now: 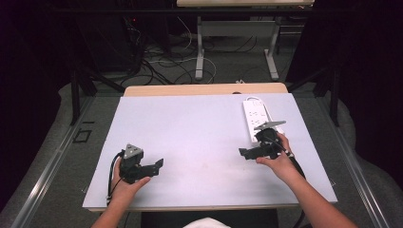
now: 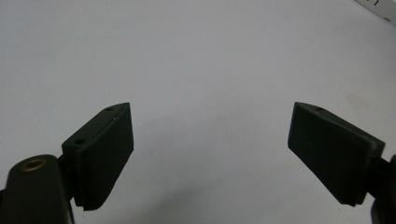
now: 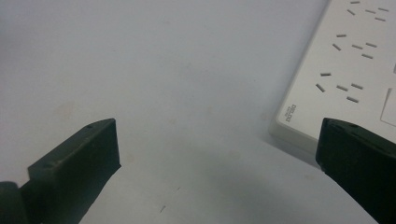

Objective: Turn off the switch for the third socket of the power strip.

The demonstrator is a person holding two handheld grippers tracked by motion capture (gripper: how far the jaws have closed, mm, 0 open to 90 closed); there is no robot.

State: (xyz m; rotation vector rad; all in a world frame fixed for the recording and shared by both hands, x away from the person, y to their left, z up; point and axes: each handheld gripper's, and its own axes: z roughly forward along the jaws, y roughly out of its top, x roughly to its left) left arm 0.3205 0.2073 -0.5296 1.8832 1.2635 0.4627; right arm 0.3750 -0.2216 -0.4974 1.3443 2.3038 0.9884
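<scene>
The white power strip [image 1: 255,118] lay flat on the pale table [image 1: 190,137], toward its far right part, running lengthwise away from the person. The right gripper [image 1: 243,153] hovered just at the strip's near end, its jaws pointing toward the table's middle; in the right gripper view, a corner of the power strip [image 3: 345,70] sat just beyond one of the jaws, apart from it. The jaws were spread wide with only bare tabletop between them.

The left gripper [image 1: 159,164] was held over the near left part of the table, well apart from the strip, its jaws likewise spread and holding nothing. In the left gripper view, a sliver of the strip [image 2: 378,7] showed at the far edge.

The strip was a long rectangular block with rounded corners, its face carrying rows of slotted sockets. A small grey label was printed near its corner, too blurred to read.
</scene>
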